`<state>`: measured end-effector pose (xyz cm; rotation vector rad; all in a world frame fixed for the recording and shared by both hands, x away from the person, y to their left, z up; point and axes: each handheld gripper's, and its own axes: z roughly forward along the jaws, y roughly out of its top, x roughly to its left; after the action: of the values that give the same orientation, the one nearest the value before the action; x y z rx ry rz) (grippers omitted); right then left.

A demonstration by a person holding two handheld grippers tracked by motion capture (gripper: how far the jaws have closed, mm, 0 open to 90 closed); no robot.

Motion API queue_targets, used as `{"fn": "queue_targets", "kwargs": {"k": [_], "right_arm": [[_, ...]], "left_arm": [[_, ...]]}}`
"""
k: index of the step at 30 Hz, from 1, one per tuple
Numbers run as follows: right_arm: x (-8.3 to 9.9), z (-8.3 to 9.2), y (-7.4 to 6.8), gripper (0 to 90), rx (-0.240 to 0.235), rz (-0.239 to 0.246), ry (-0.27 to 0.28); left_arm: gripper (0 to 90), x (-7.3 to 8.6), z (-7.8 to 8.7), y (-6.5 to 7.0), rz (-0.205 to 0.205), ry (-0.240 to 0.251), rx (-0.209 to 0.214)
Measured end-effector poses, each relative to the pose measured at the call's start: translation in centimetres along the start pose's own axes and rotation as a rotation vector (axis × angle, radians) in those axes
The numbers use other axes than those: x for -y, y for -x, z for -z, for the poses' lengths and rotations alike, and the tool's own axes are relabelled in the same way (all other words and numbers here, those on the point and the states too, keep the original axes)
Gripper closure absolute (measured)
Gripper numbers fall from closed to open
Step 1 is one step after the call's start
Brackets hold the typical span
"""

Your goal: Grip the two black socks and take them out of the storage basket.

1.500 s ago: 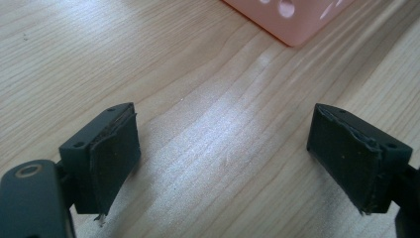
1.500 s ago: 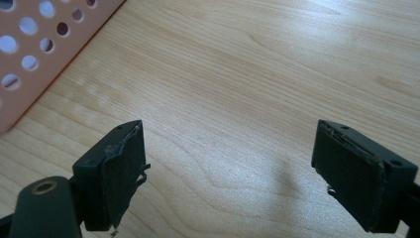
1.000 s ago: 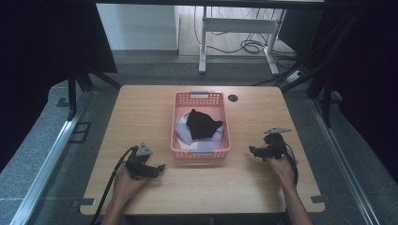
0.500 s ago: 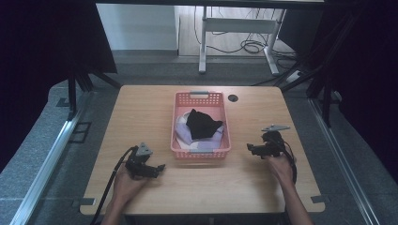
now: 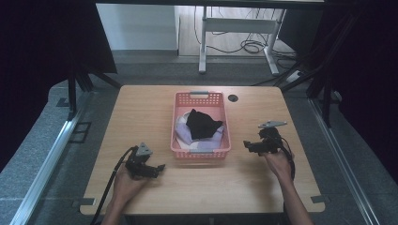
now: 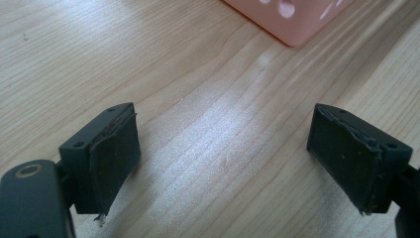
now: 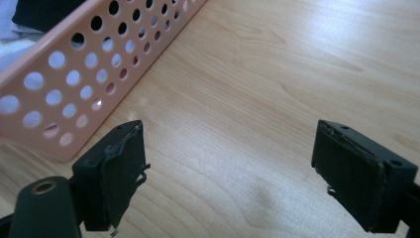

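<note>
The black cloth (image 5: 202, 123) in the pink basket (image 5: 201, 98) on the bench looks soft and light, so pinch its top fold; both claws, left claw (image 5: 158, 168) and right claw (image 5: 246, 145), are wide apart and hold nothing.

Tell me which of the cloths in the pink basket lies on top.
The black cloth: it sits on top of the pale lavender-and-white cloth, which shows only around its edges inside the pink basket.

one basket (image 5: 201, 152), two garments — black (image 5: 202, 124), pale (image 5: 185, 133)
</note>
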<state>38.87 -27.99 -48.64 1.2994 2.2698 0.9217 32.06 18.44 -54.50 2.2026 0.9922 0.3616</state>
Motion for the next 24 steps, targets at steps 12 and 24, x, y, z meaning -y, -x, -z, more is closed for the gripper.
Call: {"fn": "queue_targets", "kwargs": {"k": [12,24], "right_arm": [[-1.4,0.0,-0.8,13.1,-0.018,0.025,0.022],[-4.1,0.7,-1.6,13.6,-0.058,0.025,0.059]], "left_arm": [[12.7,0.0,0.0,0.0,-0.001,-0.002,0.001],[12.7,0.0,0.0,0.0,-0.004,-0.006,0.001]]}}
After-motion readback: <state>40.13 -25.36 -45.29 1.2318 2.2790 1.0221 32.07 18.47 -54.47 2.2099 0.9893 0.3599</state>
